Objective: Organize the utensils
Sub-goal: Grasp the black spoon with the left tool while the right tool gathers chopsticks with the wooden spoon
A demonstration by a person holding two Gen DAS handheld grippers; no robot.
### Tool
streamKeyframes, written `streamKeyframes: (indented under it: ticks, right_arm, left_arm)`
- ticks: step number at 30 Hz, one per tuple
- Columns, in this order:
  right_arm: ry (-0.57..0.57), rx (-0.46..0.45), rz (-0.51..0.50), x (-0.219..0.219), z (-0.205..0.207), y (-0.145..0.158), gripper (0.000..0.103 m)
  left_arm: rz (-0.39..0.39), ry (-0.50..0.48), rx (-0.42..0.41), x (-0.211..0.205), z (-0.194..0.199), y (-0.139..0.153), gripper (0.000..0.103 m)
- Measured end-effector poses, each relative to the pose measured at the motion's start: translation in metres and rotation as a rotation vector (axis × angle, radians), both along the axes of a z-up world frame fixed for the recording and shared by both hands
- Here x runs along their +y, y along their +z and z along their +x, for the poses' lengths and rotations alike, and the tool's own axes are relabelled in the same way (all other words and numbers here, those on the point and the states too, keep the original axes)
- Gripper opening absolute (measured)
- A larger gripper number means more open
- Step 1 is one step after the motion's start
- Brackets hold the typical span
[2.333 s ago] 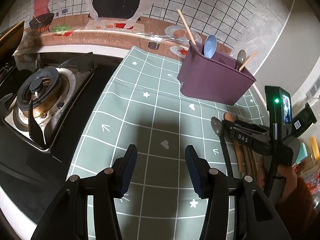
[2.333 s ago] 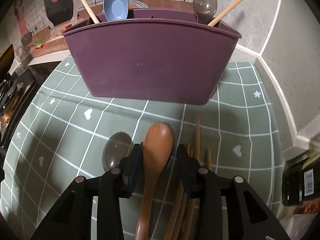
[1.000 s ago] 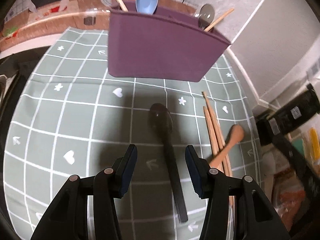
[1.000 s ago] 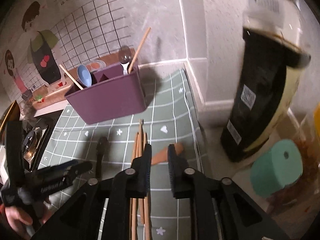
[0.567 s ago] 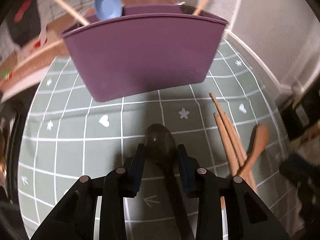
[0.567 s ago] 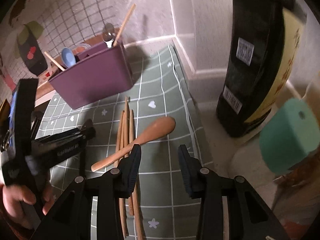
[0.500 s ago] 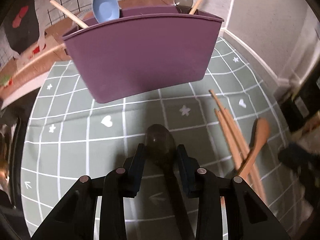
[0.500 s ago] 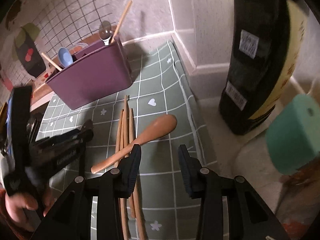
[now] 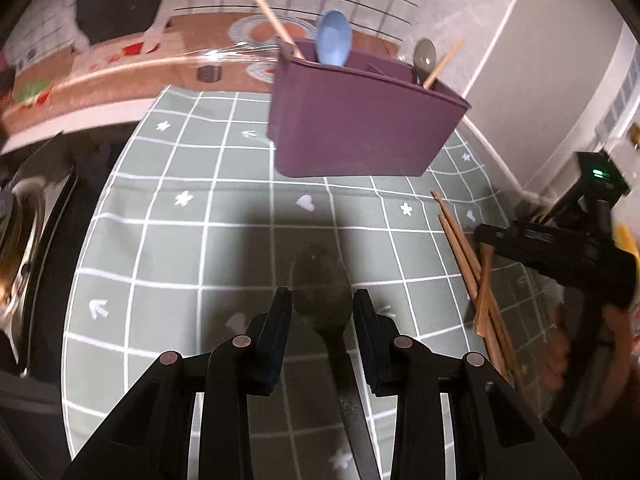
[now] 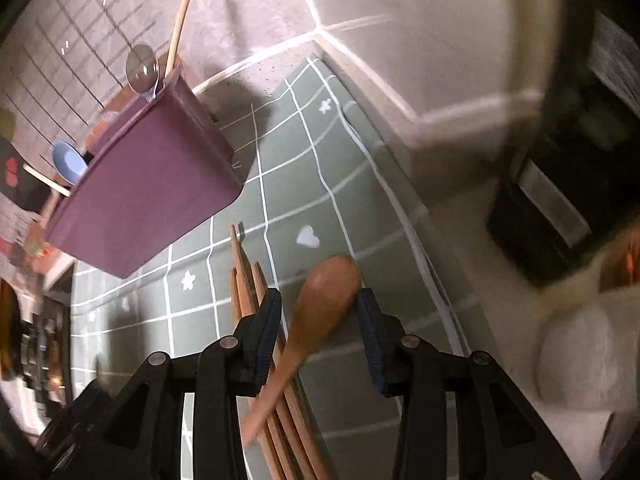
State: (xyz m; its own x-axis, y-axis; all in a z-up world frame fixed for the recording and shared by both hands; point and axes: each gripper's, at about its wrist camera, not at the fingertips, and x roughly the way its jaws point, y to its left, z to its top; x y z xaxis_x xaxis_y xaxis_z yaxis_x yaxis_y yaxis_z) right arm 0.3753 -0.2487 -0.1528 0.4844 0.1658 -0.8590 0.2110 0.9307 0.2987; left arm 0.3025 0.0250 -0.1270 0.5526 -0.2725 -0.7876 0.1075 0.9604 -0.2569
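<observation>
My left gripper [image 9: 319, 312] is shut on a dark grey spoon [image 9: 320, 292] and holds it above the green grid mat [image 9: 180, 240], its bowl between the pads. The purple utensil caddy [image 9: 360, 128] stands ahead; it holds a blue spoon [image 9: 335, 42], a metal spoon [image 9: 424, 56] and wooden chopsticks. My right gripper [image 10: 318, 312] is open around the bowl of a wooden spoon [image 10: 324, 304] that lies across several wooden chopsticks [image 10: 248, 280] on the mat. The caddy also shows in the right wrist view [image 10: 148, 192]. The right gripper also shows in the left wrist view [image 9: 556, 244].
A gas stove [image 9: 20, 240] lies at the left edge of the mat. The wall corner [image 10: 320, 32] is behind the caddy. A dark bottle [image 10: 560, 200] and a pale round object [image 10: 580, 360] stand right of the mat.
My left gripper has closed on the dark spoon and lifted it back from the caddy. My right gripper let go of the wooden spoon, swung away, then came back around its bowl.
</observation>
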Motion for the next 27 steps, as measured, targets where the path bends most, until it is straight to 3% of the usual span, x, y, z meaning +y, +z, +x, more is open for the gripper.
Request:
streamKeyframes:
  ticks: [6,7,8,15,20,27]
  right_arm:
    - [0.080,0.035,-0.230,0.036,0.023,-0.001,0.040]
    - [0.102,0.035,-0.274,0.043,0.024,-0.002,0.039]
    - [0.124,0.023,-0.302,0.047,0.024,-0.001,0.030]
    - [0.166,-0.048,-0.302,0.047,0.000,0.014,0.028]
    - [0.193,-0.148,-0.246,0.035,-0.029,0.043,0.028]
    - [0.218,-0.320,-0.222,0.033,-0.066,0.092,0.022]
  left_arm:
    - [0.012,0.025,0.003,0.013,-0.011,0.003,0.033]
    - [0.015,0.028,0.004,0.014,-0.013,0.003,0.033]
    - [0.020,0.032,0.007,0.016,-0.014,0.002,0.033]
    - [0.016,0.019,0.026,0.014,-0.017,-0.002,0.033]
    - [-0.019,0.001,0.030,0.010,-0.021,-0.003,0.033]
    - [-0.033,-0.005,-0.030,0.001,-0.031,0.018,0.032]
